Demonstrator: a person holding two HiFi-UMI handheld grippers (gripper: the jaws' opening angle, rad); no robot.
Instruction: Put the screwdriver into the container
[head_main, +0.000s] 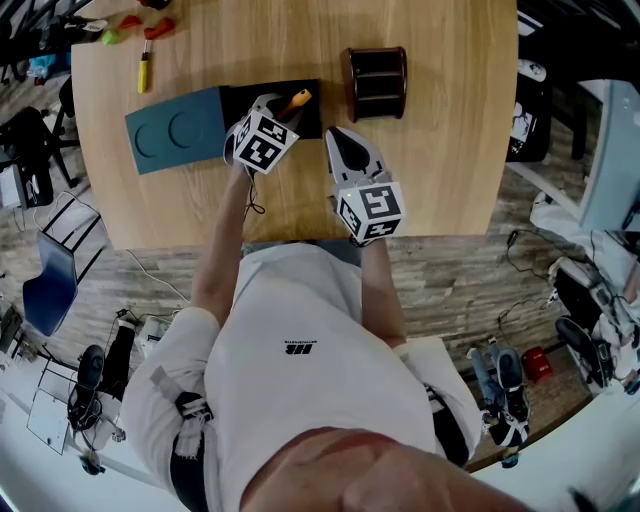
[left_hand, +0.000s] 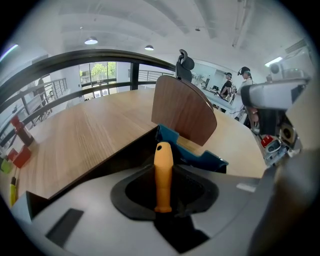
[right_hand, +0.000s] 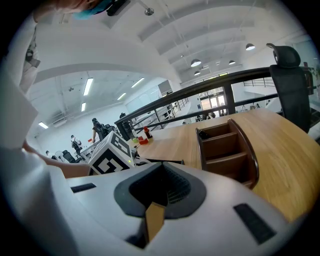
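Note:
An orange-handled screwdriver (left_hand: 163, 175) is clamped in my left gripper (left_hand: 163, 200), its handle pointing away from the camera. In the head view the orange handle (head_main: 297, 100) sticks out past my left gripper (head_main: 275, 112), above a black tray (head_main: 306, 122). The brown container (head_main: 377, 82), with several compartments, stands to the right of that tray and shows as a brown wall (left_hand: 184, 109) ahead. My right gripper (head_main: 343, 140) hovers just below the container with its jaws together and nothing in them. From that gripper (right_hand: 154, 216) the container's open compartments (right_hand: 226, 152) lie ahead to the right.
A blue lid (head_main: 174, 130) lies on the wooden table (head_main: 440, 160) left of the tray. Small yellow (head_main: 144, 72), red (head_main: 158, 28) and green (head_main: 110, 36) tools lie at the far left corner. The table's near edge runs just beneath the grippers.

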